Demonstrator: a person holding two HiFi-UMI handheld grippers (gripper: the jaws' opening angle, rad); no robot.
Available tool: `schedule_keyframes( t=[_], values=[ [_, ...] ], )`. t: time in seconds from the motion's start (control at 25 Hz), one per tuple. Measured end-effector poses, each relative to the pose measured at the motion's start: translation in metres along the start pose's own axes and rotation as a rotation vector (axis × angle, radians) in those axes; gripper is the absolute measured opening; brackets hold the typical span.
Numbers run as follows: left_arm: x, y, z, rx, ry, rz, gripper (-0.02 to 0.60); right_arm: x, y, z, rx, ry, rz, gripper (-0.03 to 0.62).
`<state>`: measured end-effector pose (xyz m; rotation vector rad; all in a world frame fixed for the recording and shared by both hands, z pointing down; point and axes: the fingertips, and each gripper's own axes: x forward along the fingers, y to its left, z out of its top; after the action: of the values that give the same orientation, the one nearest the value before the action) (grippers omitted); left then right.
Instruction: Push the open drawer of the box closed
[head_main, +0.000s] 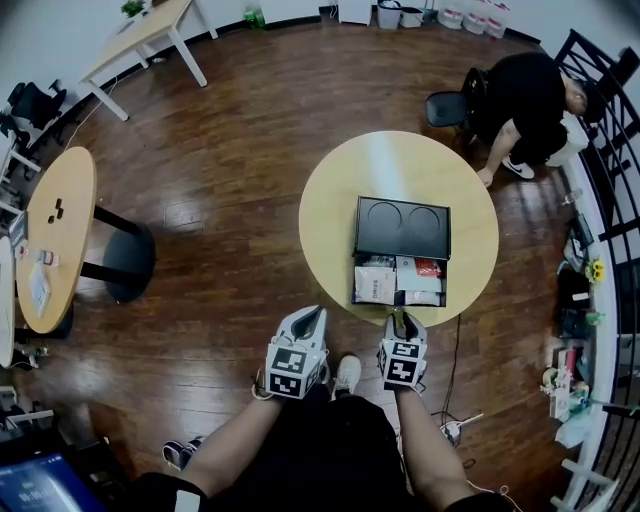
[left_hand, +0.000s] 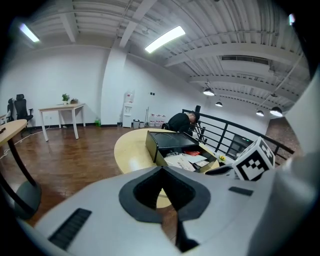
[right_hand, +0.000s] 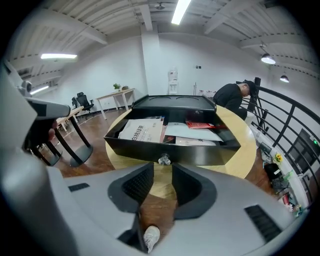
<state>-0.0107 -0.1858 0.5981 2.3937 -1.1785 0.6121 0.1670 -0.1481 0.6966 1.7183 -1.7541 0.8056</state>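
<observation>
A black box (head_main: 402, 228) lies on the round yellow table (head_main: 330, 220). Its drawer (head_main: 400, 282) stands pulled out toward me, filled with papers and packets. In the right gripper view the drawer front (right_hand: 200, 154) fills the middle, with a small knob (right_hand: 164, 160) at its centre. My right gripper (right_hand: 162, 169) is open, its tips just short of the knob and nothing between the pads. It hangs at the table's near edge (head_main: 400, 318). My left gripper (head_main: 308, 322) is shut and empty, left of the table and apart from the box (left_hand: 170, 140).
A person (head_main: 530, 100) crouches beyond the table at the far right, next to a chair (head_main: 445, 108). A black railing (head_main: 600, 130) runs along the right side. Another round table (head_main: 60, 230) stands at the left, and a white desk (head_main: 150, 35) at the back.
</observation>
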Motion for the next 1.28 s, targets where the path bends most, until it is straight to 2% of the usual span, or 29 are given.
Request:
schedule_keyframes(
  t=[0.36, 0.44, 0.6, 0.72, 0.92, 1.28],
  values=[
    [0.012, 0.010, -0.001, 0.018, 0.029, -0.027, 0.000, 0.014, -0.003, 0.010, 0.039, 0.005, -0.042, 0.103],
    [0.014, 0.012, 0.001, 0.001, 0.032, -0.031, 0.000, 0.016, -0.004, 0.012, 0.047, 0.007, -0.050, 0.081],
    [0.017, 0.005, 0.019, -0.039, 0.012, -0.063, 0.000, 0.018, -0.006, 0.011, 0.039, 0.002, -0.064, 0.077],
    [0.021, 0.005, 0.025, -0.038, 0.006, -0.065, 0.000, 0.018, -0.006, 0.012, 0.027, -0.014, -0.062, 0.077],
    [0.019, 0.007, 0.033, -0.089, -0.003, -0.067, 0.000, 0.015, -0.004, 0.014, 0.034, -0.009, -0.061, 0.077],
    [0.021, 0.001, 0.026, -0.068, 0.015, -0.080, 0.000, 0.018, -0.012, 0.029, 0.020, -0.044, -0.056, 0.077]
  ],
)
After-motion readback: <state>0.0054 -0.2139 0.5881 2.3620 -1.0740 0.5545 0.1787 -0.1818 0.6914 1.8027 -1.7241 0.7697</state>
